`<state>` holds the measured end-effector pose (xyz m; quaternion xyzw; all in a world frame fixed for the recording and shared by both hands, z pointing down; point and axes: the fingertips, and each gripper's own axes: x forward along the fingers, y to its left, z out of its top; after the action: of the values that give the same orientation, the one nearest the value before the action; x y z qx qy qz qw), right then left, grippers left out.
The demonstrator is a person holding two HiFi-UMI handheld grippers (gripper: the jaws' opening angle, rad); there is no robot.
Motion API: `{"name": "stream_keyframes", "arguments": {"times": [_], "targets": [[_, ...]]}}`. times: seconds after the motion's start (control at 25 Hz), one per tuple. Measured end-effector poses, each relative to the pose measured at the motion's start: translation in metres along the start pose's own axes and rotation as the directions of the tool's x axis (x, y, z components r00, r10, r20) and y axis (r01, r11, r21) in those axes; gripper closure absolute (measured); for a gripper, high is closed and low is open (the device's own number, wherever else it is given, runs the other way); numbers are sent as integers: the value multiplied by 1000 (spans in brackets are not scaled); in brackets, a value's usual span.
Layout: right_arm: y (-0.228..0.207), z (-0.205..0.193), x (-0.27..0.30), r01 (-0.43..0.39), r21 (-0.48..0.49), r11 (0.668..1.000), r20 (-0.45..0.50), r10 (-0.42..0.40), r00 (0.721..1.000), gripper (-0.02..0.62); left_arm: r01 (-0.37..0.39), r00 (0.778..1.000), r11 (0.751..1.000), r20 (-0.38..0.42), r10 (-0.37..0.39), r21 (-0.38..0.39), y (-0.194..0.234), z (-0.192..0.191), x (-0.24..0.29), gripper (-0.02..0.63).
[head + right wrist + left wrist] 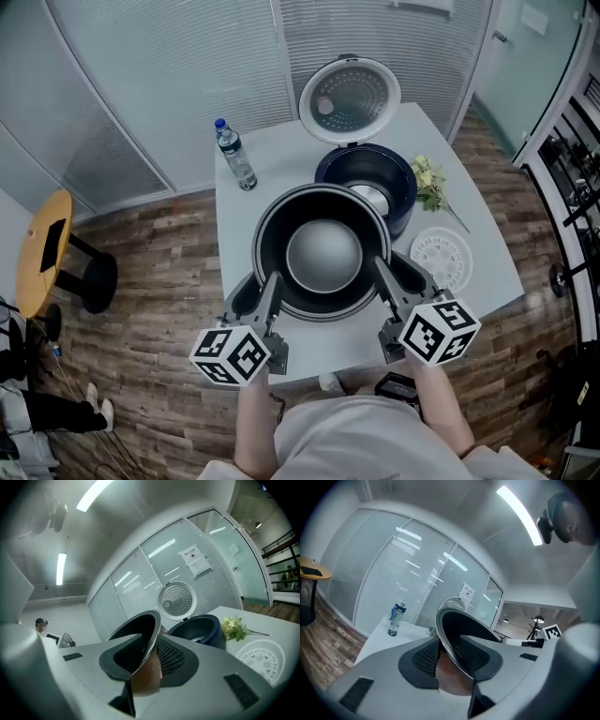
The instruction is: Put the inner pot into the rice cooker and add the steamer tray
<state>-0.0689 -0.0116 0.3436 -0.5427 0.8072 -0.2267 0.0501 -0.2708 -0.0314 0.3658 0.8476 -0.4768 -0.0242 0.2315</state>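
Note:
The dark inner pot (322,253) with its grey bottom hangs above the white table (281,159), just in front of the dark blue rice cooker (398,183). The cooker's round lid (350,98) stands open at the back. My left gripper (265,286) is shut on the pot's left rim (454,634), and my right gripper (384,272) is shut on its right rim (140,639). The white perforated steamer tray (441,258) lies flat on the table to the right of the pot. In the right gripper view the cooker (199,630) and tray (262,660) sit beyond the pot.
A water bottle (235,156) stands at the table's back left. A small bunch of flowers (428,180) lies right of the cooker. A round wooden stool (42,253) is on the floor at far left. Glass walls with blinds close off the back.

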Motion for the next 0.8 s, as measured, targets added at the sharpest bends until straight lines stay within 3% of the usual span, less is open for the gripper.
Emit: {"name": "stream_keyframes", "arguments": {"times": [0.44,0.8], "targets": [[0,36,-15,30,-1,1000,95,-29,995,486,87,996,995,28,-88,43,-22,33,19,471],[-40,60,-34,70,18,997,125,-71,990,488,142,990,989,-7,-142,41,-60,27,59,469]]}}
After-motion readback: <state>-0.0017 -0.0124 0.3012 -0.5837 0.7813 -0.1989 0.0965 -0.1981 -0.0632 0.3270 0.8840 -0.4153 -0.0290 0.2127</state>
